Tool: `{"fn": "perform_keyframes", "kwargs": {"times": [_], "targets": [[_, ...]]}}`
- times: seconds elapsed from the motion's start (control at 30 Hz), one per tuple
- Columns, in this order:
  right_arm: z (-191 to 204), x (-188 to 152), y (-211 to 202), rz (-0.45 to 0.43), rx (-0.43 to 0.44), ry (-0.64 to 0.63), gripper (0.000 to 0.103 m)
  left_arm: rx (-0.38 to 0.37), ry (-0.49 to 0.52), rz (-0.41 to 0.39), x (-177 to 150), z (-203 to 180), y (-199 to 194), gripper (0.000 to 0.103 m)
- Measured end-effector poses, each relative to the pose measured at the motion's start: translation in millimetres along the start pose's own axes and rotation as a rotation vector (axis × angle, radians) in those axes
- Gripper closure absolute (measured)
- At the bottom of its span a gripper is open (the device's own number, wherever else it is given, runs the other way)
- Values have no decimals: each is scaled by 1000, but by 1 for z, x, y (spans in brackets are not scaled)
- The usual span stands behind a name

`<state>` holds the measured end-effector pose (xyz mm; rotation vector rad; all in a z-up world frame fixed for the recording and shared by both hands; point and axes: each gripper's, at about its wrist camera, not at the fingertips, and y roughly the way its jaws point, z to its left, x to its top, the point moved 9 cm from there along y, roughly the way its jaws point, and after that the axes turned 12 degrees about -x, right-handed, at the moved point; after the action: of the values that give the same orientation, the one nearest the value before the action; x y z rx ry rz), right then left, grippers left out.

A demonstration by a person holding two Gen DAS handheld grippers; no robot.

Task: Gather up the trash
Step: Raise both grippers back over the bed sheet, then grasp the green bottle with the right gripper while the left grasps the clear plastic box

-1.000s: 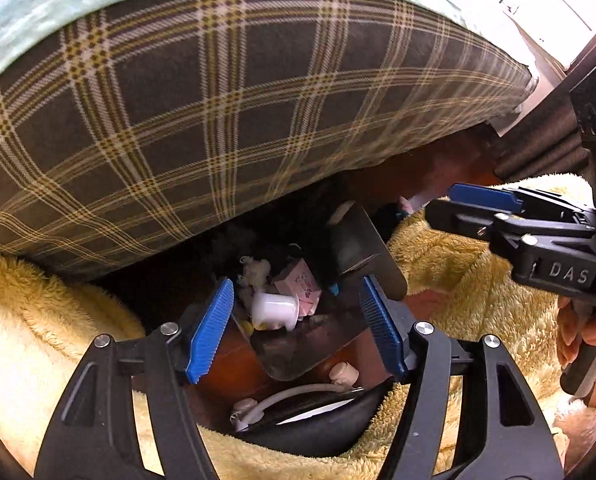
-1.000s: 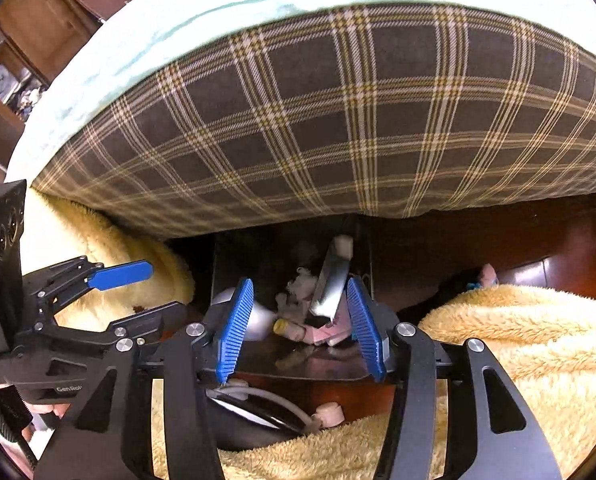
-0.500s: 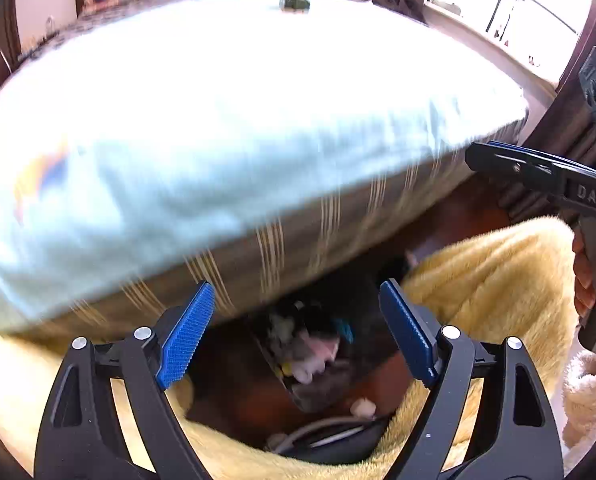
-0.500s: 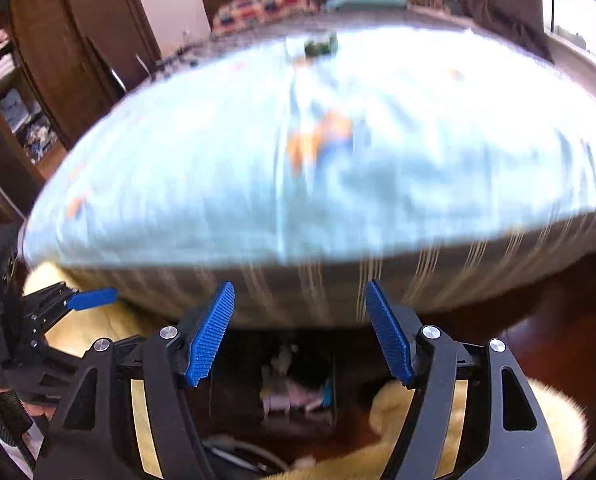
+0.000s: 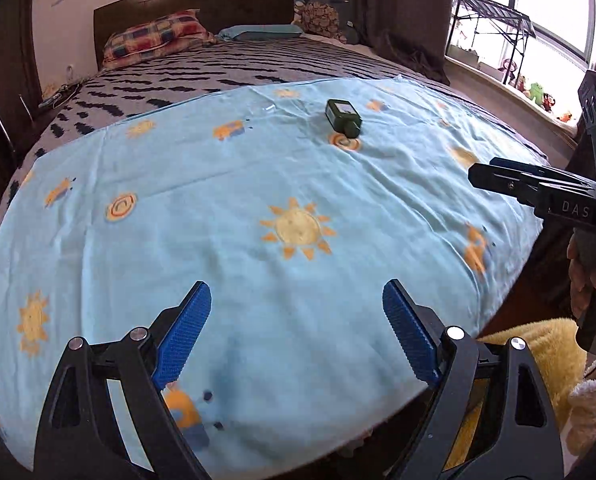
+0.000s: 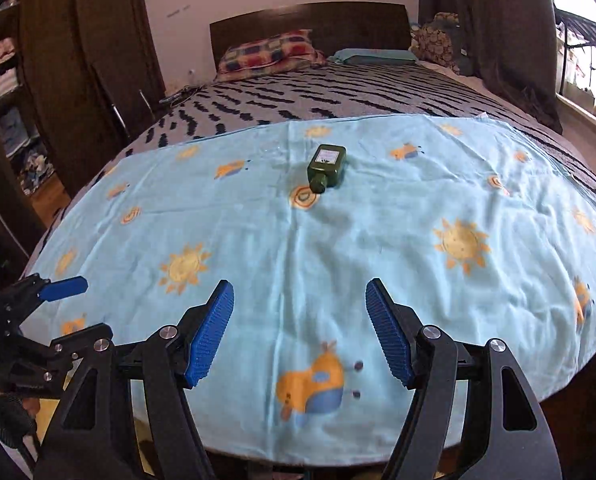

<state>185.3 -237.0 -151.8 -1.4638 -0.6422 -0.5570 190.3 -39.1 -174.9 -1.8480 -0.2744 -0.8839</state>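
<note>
Light-blue sheet (image 5: 226,208) with orange suns and cartoon prints covers the near part of the bed (image 5: 258,64); beyond it lies a grey cover with black wavy marks. Dark headboard (image 6: 310,20) at the far end, with a checked pillow (image 6: 270,54) and a teal pillow (image 6: 374,56) before it.

Green bottle (image 6: 325,168): lies on its side on the sheet, near the sheet's far edge, cap toward the cameras, pale label facing up. Just in front of the cap is a round orange print. In the left wrist view the same bottle (image 5: 343,117) sits right of centre. Well apart from both grippers.

Left gripper (image 5: 298,332): jaws opening, blue pads wide apart, nothing between them but the sheet below. It also shows at the left edge of the right wrist view, one blue pad visible.

Right gripper (image 6: 300,328): blue pads apart, nothing between them. Seen side-on at the right edge of the left wrist view, with a hand (image 5: 590,276) around its handle.

Both grippers point down over the near end of the sheet, side by side.

Surroundings: yellow fleece (image 5: 538,344) at lower right under the sheet's edge; dark curtains (image 6: 498,32) and a bright window (image 5: 550,8) on the right; a black rack (image 5: 494,12) by the window; a wooden wardrobe (image 6: 78,60) on the left, with shelves of folded cloth.
</note>
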Motion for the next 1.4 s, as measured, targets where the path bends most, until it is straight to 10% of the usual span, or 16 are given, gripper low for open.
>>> {"fn": "perform_keyframes", "kwargs": {"times": [0.93, 1.4], "targets": [[-6, 109, 214, 146, -37, 80, 53, 4, 30, 50, 174, 92, 183, 21], [-27, 114, 207, 104, -16, 70, 54, -12, 14, 78, 208, 101, 238, 64]]}}
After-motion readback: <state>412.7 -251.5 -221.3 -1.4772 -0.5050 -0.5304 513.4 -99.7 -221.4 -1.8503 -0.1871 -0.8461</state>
